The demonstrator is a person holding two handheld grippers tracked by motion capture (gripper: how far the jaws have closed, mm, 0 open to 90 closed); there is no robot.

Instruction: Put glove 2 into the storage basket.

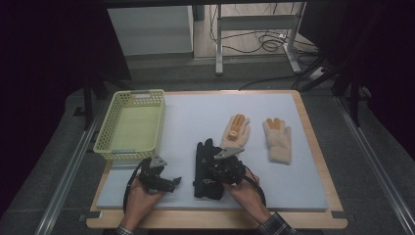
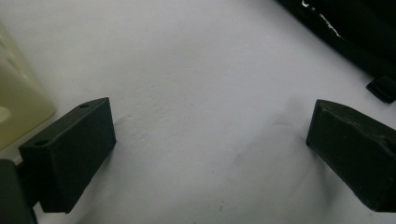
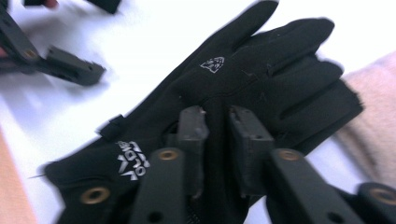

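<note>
Jaws of the right gripper (image 3: pixel 217 135) stand narrowly apart over the black glove (image 3: pixel 243 88) at frame centre; contact is blurred, hard to judge. The left gripper (image 2: pixel 210 149) gapes wide over bare mat (image 2: pixel 196 70), lower left.

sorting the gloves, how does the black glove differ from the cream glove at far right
The black glove is dark, smooth fabric with white logos; the cream glove is pale and fuzzy with orange fingertip patches. The black glove lies under the right gripper; the cream glove lies apart, untouched. Both lie flat on the white mat, fingers pointing away from the person.
</note>
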